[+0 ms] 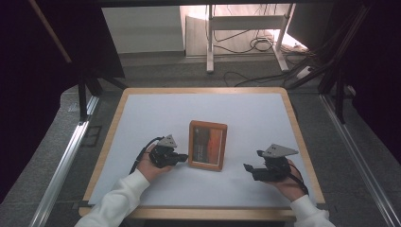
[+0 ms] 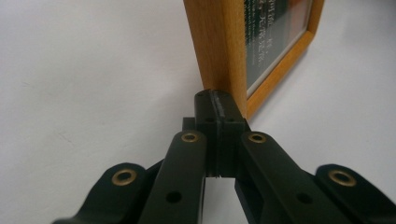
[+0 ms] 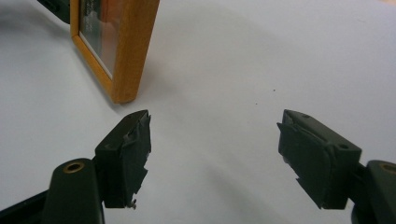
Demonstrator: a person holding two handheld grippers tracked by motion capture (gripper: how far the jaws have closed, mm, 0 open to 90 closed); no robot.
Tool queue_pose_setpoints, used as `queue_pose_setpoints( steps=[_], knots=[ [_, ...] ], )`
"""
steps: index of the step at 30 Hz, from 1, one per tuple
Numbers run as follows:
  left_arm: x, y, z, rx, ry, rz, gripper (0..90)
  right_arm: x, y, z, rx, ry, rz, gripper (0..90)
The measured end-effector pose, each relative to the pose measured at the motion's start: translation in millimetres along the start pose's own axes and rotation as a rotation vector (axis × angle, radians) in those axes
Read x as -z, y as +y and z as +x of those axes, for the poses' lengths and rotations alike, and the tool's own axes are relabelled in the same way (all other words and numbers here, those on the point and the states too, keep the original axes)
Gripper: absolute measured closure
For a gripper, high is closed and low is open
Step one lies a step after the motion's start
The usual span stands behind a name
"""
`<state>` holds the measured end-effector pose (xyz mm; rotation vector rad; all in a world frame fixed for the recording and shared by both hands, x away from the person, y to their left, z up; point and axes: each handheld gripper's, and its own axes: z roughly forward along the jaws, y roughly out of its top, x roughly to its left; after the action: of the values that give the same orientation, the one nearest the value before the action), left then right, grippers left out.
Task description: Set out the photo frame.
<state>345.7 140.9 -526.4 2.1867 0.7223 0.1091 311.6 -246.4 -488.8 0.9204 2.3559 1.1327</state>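
A wooden picture frame (image 1: 207,145) with a dark and orange picture under glass rests on the white table top (image 1: 142,118), near its middle. My left gripper (image 1: 182,156) is shut with nothing between its jaws. Its tips sit against the frame's left side near the front corner. In the left gripper view the closed tips (image 2: 218,109) meet the frame's wooden edge (image 2: 219,46); I cannot tell if they press on it. My right gripper (image 1: 253,161) stands open to the right of the frame, apart from it. The right gripper (image 3: 215,126) has bare table between its jaws, and the frame (image 3: 133,46) is at upper left.
The table has a wooden rim (image 1: 294,123). Metal rails (image 1: 66,156) run along both sides on the grey floor. Behind the table stand a white frame stand (image 1: 210,42) and loose cables (image 1: 255,45).
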Motion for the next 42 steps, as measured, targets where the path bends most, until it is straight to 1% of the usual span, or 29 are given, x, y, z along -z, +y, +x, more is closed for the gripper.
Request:
queue_pose_setpoints(
  steps=[2,5,9,15,19,21,22,23,27,31,32,33,34,36,37,38,39,42],
  knots=[
    [0.0,-0.2,-0.6,-0.006,-0.006,0.006,89.9,-0.4,-0.4,-0.2,-0.001,0.001,-0.001,25.6],
    [-0.7,-0.5,-2.4,-0.001,-0.011,0.005,89.9,-0.9,-0.8,-0.6,-0.001,0.000,0.001,25.6],
    [-0.9,-0.2,-3.1,-0.004,-0.017,0.008,89.9,-1.3,-1.7,-1.5,-0.001,0.002,0.005,25.5],
    [-1.6,-0.4,-3.7,-0.003,-0.020,0.011,89.8,-1.4,-3.2,-3.7,-0.005,0.006,0.005,25.5],
    [-3.3,-0.8,-3.9,-0.001,-0.019,0.019,89.8,-0.4,-4.9,-6.3,-0.013,-0.001,0.001,25.5],
    [-3.1,-0.9,-3.5,0.007,-0.021,0.016,89.7,0.8,-5.4,-7.3,-0.017,-0.003,0.001,25.4],
    [-2.7,-0.8,-3.1,0.004,-0.019,0.016,89.8,1.1,-5.6,-7.7,-0.017,-0.003,-0.001,25.4],
    [-2.0,-0.7,-2.8,0.002,-0.013,0.013,89.8,1.3,-5.8,-7.8,-0.016,-0.005,-0.001,25.4],
    [7.1,-2.7,-0.7,0.016,0.018,-0.012,89.8,2.0,-7.8,-7.3,-0.015,-0.009,0.002,25.2],
    [24.7,-9.7,1.0,0.037,0.069,-0.038,89.4,3.2,-9.7,-8.0,-0.023,-0.019,0.000,25.0],
    [30.8,-12.5,1.9,0.051,0.086,-0.055,86.7,4.0,-10.5,-9.0,-0.027,-0.024,0.000,25.0],
    [34.3,-14.5,2.1,0.064,0.099,-0.068,82.2,4.6,-12.0,-10.9,-0.034,-0.030,-0.004,25.0],
    [39.5,-18.1,2.2,0.076,0.126,-0.078,77.2,5.0,-13.2,-12.2,-0.042,-0.034,-0.005,25.0],
    [44.7,-23.2,1.7,0.098,0.161,-0.085,67.1,5.2,-17.2,-17.5,-0.063,-0.039,-0.007,24.9],
    [47.7,-26.4,1.2,0.113,0.176,-0.085,60.5,4.9,-18.5,-19.3,-0.076,-0.039,-0.008,24.9],
    [49.1,-27.9,0.8,0.121,0.180,-0.086,54.8,4.4,-20.6,-22.4,-0.092,-0.040,-0.013,24.9],
    [50.9,-29.9,0.2,0.125,0.185,-0.088,51.6,4.0,-21.5,-24.1,-0.102,-0.039,-0.017,24.7],
    [54.7,-33.7,-1.4,0.136,0.200,-0.092,44.5,2.7,-23.0,-28.6,-0.140,-0.031,-0.029,24.5]
  ],
)
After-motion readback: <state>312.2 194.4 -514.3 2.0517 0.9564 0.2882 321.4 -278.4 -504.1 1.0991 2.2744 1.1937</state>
